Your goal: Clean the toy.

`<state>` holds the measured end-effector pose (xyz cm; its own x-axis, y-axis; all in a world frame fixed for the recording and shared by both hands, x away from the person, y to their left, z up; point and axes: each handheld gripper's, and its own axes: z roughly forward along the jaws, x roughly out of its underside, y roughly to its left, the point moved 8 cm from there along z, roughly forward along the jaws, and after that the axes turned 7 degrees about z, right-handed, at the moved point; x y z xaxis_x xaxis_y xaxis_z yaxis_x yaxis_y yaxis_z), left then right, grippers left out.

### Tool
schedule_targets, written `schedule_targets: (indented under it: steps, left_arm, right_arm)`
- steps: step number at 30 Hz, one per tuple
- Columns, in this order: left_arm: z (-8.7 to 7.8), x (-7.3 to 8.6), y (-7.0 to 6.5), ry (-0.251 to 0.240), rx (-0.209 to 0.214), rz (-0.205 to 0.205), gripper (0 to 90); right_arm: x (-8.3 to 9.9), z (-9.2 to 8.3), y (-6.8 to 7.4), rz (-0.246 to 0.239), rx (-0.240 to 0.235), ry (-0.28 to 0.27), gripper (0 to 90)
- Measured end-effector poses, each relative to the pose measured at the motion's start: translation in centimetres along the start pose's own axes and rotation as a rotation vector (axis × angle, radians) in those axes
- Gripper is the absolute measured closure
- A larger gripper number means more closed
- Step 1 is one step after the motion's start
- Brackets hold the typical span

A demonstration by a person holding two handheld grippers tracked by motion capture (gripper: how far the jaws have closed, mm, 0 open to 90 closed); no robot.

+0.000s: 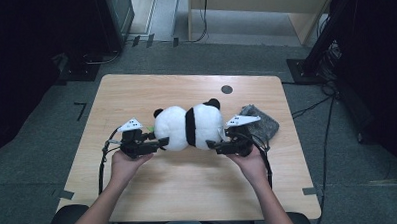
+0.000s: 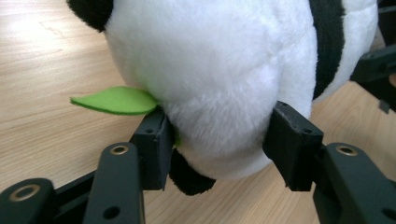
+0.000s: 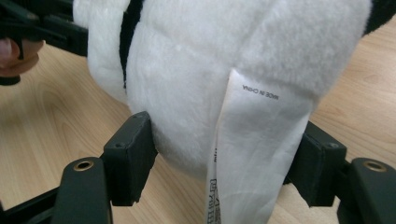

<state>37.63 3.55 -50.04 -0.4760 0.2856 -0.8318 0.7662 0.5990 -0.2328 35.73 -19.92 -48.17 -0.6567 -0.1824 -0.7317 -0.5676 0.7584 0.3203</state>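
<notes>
The left tongs (image 1: 160, 142) grip the left end of a plush panda (image 1: 188, 126): in the left gripper view their two black pads (image 2: 154, 149) press into the white fur from either side, and the fur bulges out between them, so the jaws stand partly closed on the toy. A green felt leaf (image 2: 116, 100) sticks out of the panda just above one pad, lying flat over the wood, and a black paw (image 2: 189, 179) hangs below the grip. The right tongs (image 1: 213, 144) hold the panda's right end in the same way; in the right gripper view their pads (image 3: 130, 156) squeeze the white body from both sides, and a white sewn-in label (image 3: 250, 154) hangs down between them, printed with small dark letters. Each pair of tongs sits in one of the person's hands, the left hand (image 1: 124, 164) and the right hand (image 1: 251, 162) coming up from the near edge, with a grey three-cornered plate on top of each tool and a black cable trailing back along the forearm. The panda lies stretched left to right between the two tools, about the middle of the worktop (image 1: 154, 193), its black band across the middle and a black ear on the far side at each end. Just right of the right tongs, a grey cloth (image 1: 264, 120) lies crumpled on the wood. A small dark round spot (image 1: 226, 89) marks the worktop farther off.
</notes>
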Motion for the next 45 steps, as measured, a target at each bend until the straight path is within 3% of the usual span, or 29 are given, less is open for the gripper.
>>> schedule_targets:
  steps: [5,8,11,13,20,23,27,34,36,40,45]
  left_arm:
    - [0.1,0.5,0.2,0.037,-0.001,0.001,38.0]
    - [0.5,0.7,0.5,0.044,-0.017,0.023,36.3]
    - [1.6,1.3,1.1,0.072,-0.036,0.023,34.9]
    - [1.9,1.2,1.5,0.057,-0.029,-0.005,34.5]
    - [2.5,1.1,2.6,0.04,-0.024,-0.047,32.0]
    - [2.3,0.7,2.9,-0.001,-0.073,0.037,27.4]
    - [2.3,0.4,2.7,-0.012,-0.084,0.06,27.9]
    - [2.1,0.1,3.0,-0.007,-0.073,0.041,28.3]
    - [2.0,-0.1,3.0,0.0,-0.073,0.035,29.5]
    - [1.6,-0.5,3.2,-0.015,-0.075,0.027,29.5]
    - [1.2,-1.2,3.1,-0.032,-0.042,0.027,27.4]
  right_arm:
    - [0.0,0.1,0.0,0.115,-0.052,0.011,32.5]
    - [0.1,0.3,-0.4,0.142,-0.056,0.012,32.5]
    - [0.5,1.2,-1.2,0.098,-0.007,0.033,32.3]
    - [0.4,1.5,-1.3,0.079,-0.003,0.013,32.0]
    - [0.3,2.3,-2.1,0.018,0.007,-0.022,29.5]
    - [0.3,2.4,-2.2,-0.012,0.013,-0.023,29.1]
    - [0.2,1.7,-2.7,0.0,0.032,-0.017,29.5]
    - [-0.3,-0.1,-4.5,0.051,0.045,-0.046,29.3]
    - [-0.5,-0.5,-4.9,0.068,0.047,-0.078,29.9]
    - [-0.7,-0.6,-5.2,0.043,0.044,-0.098,38.0]
    - [-0.9,-1.1,-6.2,0.041,0.078,-0.107,37.9]
